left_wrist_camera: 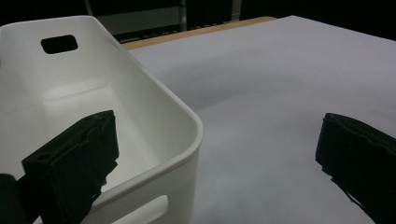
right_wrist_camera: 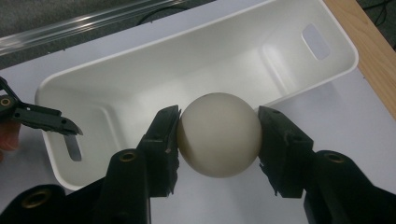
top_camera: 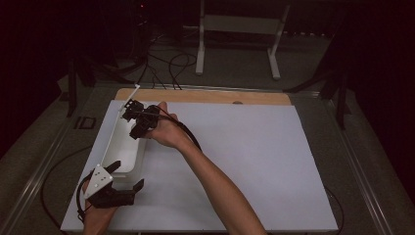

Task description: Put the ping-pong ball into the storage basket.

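White sheet [top_camera: 235, 161] over wooden table [top_camera: 205, 96], dark room.

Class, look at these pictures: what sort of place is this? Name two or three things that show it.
Probably a lab or studio set up for recording handling work. A white-covered table stands in a dark room, cables trail over the floor behind it, and a white stand sits at the back.

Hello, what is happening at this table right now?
A person works with a gripper in each hand. The right gripper is shut on a cream ball and holds it over the far end of a white bin. The left gripper is open at the bin's near end, one jaw inside the rim and one outside. The bin looks empty, so the ball probably goes in next.
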The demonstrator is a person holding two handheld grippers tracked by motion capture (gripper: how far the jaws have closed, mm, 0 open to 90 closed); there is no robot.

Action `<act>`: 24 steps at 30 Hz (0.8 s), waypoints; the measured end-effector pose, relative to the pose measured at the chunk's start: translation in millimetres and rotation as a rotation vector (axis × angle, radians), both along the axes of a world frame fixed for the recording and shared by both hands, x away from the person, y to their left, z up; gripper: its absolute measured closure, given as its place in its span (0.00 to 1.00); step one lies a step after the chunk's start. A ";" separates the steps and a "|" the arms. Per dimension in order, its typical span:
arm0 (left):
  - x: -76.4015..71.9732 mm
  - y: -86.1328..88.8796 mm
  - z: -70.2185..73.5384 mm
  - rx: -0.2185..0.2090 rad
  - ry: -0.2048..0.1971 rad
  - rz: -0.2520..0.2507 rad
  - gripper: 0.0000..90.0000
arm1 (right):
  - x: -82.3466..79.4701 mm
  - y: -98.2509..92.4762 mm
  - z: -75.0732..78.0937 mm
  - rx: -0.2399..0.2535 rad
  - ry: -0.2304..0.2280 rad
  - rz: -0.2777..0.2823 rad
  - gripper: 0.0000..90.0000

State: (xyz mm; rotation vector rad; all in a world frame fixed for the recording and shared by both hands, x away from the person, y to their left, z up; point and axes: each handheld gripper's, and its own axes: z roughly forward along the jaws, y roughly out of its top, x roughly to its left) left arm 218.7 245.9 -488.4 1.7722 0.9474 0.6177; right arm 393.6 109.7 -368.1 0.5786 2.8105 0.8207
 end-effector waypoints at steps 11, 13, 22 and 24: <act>0.1 -0.1 -0.1 0.000 -0.001 0.000 0.00 | -0.9 4.8 -2.1 0.005 0.010 0.010 0.56; 0.2 0.0 -0.2 0.000 -0.001 -0.001 0.00 | -0.9 5.4 -2.3 0.006 0.015 0.009 0.56; 0.2 -0.2 -0.2 -0.001 -0.002 0.000 0.00 | -1.1 8.1 -4.3 0.005 0.018 0.012 0.56; 0.3 -0.2 -0.2 -0.001 -0.002 0.000 0.00 | -1.2 9.0 -4.9 0.007 0.019 0.016 0.56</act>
